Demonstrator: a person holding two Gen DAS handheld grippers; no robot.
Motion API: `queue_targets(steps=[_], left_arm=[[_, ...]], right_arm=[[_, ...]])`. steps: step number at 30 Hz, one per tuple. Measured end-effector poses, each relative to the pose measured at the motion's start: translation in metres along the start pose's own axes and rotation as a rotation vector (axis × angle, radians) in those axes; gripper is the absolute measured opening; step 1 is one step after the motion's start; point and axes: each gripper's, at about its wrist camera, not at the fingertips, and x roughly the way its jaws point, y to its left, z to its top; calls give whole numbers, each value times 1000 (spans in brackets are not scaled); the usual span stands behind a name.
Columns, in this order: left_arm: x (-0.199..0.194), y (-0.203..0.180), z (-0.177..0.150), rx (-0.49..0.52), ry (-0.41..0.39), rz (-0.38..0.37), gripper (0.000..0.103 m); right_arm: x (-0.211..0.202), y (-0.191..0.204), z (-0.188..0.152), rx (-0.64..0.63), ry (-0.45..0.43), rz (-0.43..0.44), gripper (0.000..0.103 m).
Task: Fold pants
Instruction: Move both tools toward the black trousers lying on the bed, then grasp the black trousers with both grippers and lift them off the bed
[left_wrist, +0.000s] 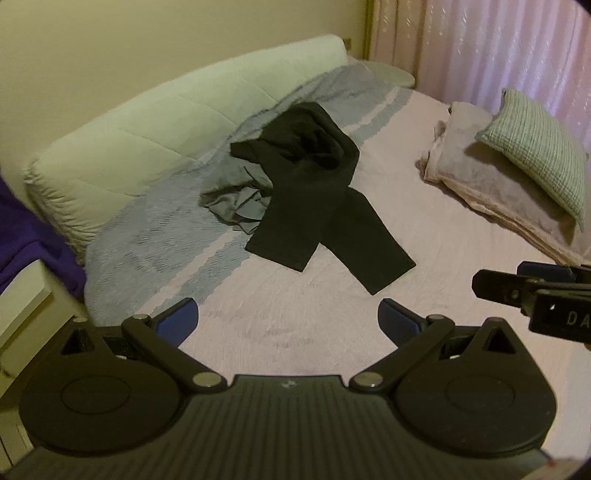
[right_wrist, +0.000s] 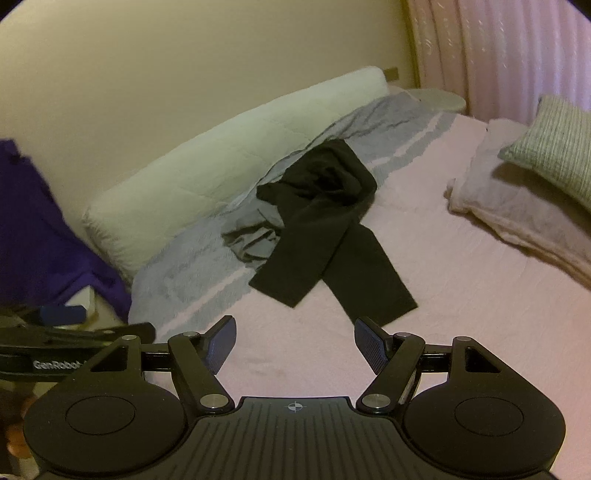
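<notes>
**Both grippers spread, empty, short of the pants**

- Pants (left_wrist: 317, 192): black, unfolded, lying on the bed (left_wrist: 295, 325). Waist end bunched up toward the headboard side, two legs crossing each other and pointing back at the cameras. Same layout in the right wrist view (right_wrist: 325, 229).
- Pants partly overlap a crumpled grey garment (left_wrist: 236, 203) on their left; waist end sits on the blue-grey striped end of the bedcover (left_wrist: 147, 240), legs on the pink part.
- Left gripper (left_wrist: 288, 321): fingers wide apart, nothing between them, over bare pink cover, near the leg ends but not touching.
- Right gripper (right_wrist: 295, 343): fingers apart, nothing held. One leg hem lies just beyond the right fingertip (right_wrist: 369, 343); contact can't be judged.
- Right gripper also visible at the right edge of the left wrist view (left_wrist: 480, 286); its jaw spacing is not readable from that angle.
- White quilted bolster (left_wrist: 166, 122) along the wall behind the pants.
- Folded beige blanket (left_wrist: 491, 184) with a green-white cushion (left_wrist: 535, 147) on top, well right of the pants.
- Purple cloth (right_wrist: 44, 229) off the bed at left.
- Pink curtain (left_wrist: 498, 48) at far right.
</notes>
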Motion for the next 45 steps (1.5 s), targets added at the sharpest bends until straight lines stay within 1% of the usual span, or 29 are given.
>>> queue_targets(steps=[3,7,13,17,22,24,30,34,37,39,41,45], left_arm=[[34,21,23,18,31,-26,102],[80,53,56,37,59,-27,102],[158,94,103,50,86,-39,102],[215,109,133,43,97,-51,101],[278,115,166,44,101,-68,99],[304,114,178,41,108,-78,99],[384,111,213,40,137,-99,99],[435,108,235,23,134,-108,98],[469,106,250,4,123,-110,98],[491,106,258,-16,115,-111,98],[513,107,265,-33,118,-95,95],[548,113,274,-71,113,-71,94]], right_arm=[[37,5,18,50,21,-8,69],[90,8,41,119,41,-17,69],[161,5,69,144,38,-74,69],[208,-8,88,165,30,-113,69],[266,-25,108,160,34,-162,69],[296,-33,119,150,40,-178,69],[378,-50,155,98,45,-202,69],[430,-55,183,2,16,-244,69],[465,-63,202,-65,-37,-286,69],[486,-73,211,-74,-63,-296,69],[507,-83,218,-79,-74,-316,69],[543,-95,226,-104,-89,-339,69]])
